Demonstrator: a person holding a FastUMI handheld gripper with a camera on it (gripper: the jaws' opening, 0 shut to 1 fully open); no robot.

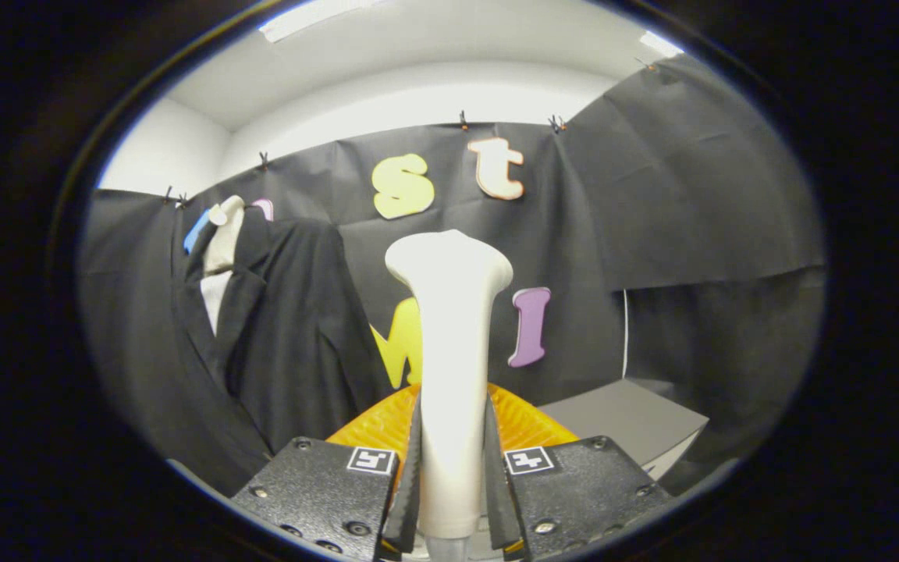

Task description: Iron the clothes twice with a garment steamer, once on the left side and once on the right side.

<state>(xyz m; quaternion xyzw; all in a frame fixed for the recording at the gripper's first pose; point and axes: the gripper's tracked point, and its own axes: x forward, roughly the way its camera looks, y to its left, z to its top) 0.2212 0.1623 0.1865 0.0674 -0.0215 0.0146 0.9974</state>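
Note:
A white garment steamer (pixel 451 351) stands upright between my two black fingers (pixel 406 476), its flared head at the top. My gripper (pixel 451 484) is shut on its handle, both pads pressing its sides. To the left, beyond the fingers, a black jacket (pixel 286 336) hangs on a pale mannequin torso (pixel 223 242), its lapels open over a white front. The steamer is apart from the jacket, to its right.
An orange ribbed object (pixel 524 421) lies just behind the steamer, under it. A grey box or tabletop (pixel 629 421) sits to the right, beyond the fingers. Black cloth walls close the booth at the back and right.

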